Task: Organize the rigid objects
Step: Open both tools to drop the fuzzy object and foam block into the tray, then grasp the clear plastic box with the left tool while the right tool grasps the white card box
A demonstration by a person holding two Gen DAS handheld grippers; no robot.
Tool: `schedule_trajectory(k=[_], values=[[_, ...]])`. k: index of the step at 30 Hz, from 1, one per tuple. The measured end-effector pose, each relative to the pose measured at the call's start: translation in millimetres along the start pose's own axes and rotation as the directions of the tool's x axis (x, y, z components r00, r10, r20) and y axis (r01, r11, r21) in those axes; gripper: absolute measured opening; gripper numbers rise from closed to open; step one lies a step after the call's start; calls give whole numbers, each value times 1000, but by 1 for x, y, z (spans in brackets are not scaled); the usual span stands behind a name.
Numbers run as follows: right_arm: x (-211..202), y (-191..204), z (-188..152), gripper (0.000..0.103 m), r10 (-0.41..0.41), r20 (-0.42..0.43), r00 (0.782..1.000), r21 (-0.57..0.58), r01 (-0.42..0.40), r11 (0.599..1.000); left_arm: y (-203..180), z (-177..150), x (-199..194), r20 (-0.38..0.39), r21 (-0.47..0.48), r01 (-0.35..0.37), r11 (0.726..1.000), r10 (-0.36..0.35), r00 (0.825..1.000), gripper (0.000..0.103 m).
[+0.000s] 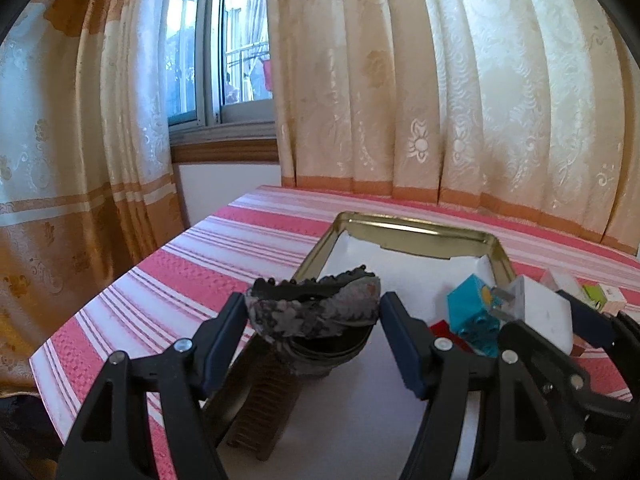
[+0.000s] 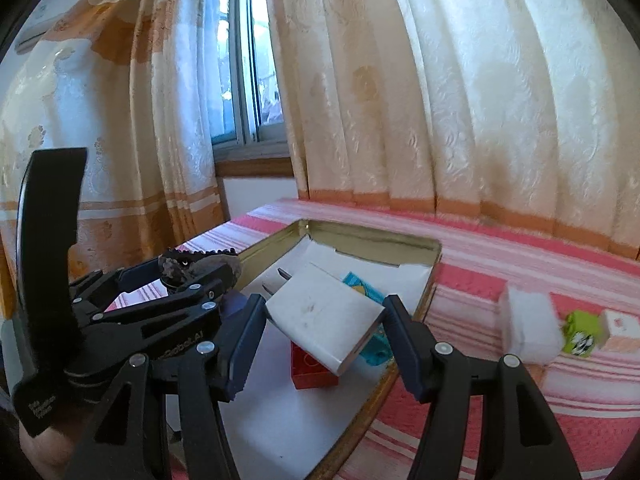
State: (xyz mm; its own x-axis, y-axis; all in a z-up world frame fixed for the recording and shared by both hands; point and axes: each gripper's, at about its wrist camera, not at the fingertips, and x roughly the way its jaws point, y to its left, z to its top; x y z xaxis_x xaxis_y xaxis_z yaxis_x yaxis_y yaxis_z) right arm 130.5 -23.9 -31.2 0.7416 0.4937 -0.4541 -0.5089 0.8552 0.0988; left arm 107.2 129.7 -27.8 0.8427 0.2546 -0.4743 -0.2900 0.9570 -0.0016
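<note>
1. Here, two things are held over one open tin: a dark patterned hair clip and a white charger.
2. The clip is clamped between the pads of the left gripper, above the tin's near left corner; in the right wrist view it is seen just beside the tin's left wall.
3. The charger is gripped by the right gripper, tilted, with two prongs pointing toward the far left, above the tin's white floor.
4. In the left wrist view the charger and the right gripper's dark fingers are seen at the right edge.
5. Two blocks are counted inside the tin: one red and one teal, both partly hidden under the charger.
6. Three small things lie outside the tin to its right on the striped cloth: one white cube, one green block, one pale pink box; the green block is between the other two.
7. One brown comb-like piece is seen under the clip, at the tin's left edge.
8. Cream curtains and one window are seen behind the bed.
</note>
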Motion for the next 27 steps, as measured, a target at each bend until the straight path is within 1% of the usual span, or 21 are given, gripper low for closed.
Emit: schedule_trajectory(k=[3, 5, 6, 7, 8, 10, 12, 17, 19, 22, 27], values=[[9, -3, 1, 63, 22, -35, 999, 20, -21, 1000, 0, 0, 4, -24, 10, -13, 1000, 13, 1000, 69], [14, -5, 0, 63, 39, -59, 997, 35, -37, 999, 2, 0, 5, -33, -2, -11, 1000, 11, 999, 70], [15, -5, 0, 63, 47, -61, 997, 40, -45, 998, 2, 0, 4, -33, -3, -13, 1000, 13, 999, 72], [14, -6, 0, 64, 52, -51, 997, 44, -49, 998, 2, 0, 2, -28, -1, -20, 1000, 20, 999, 78], [11, -6, 0, 65, 55, -40, 998, 45, -53, 998, 2, 0, -1, -19, 1, -30, 1000, 30, 999, 80], [8, -8, -2, 69, 61, -29, 998, 55, -60, 997, 2, 1, -4, -8, 2, -35, 999, 35, 999, 86], [5, -11, -3, 73, 65, -26, 998, 70, -63, 996, 1, 2, -8, -6, 4, -33, 999, 33, 999, 86], [-11, -21, -6, 73, 55, -15, 998, 93, -54, 994, -12, 4, -22, 15, 6, 1, 1000, -1, 1000, 86], [-19, -29, -8, 73, 45, -8, 999, 105, -44, 993, -23, 5, -28, 26, 13, 20, 1000, -20, 999, 89], [-35, -45, -11, 74, 13, -3, 1000, 120, -13, 993, -40, 4, -35, 35, 25, 55, 998, -56, 998, 95], [-59, -77, -18, 74, -42, -5, 999, 145, 42, 988, -76, 4, -43, 32, 66, 119, 991, -121, 992, 95]])
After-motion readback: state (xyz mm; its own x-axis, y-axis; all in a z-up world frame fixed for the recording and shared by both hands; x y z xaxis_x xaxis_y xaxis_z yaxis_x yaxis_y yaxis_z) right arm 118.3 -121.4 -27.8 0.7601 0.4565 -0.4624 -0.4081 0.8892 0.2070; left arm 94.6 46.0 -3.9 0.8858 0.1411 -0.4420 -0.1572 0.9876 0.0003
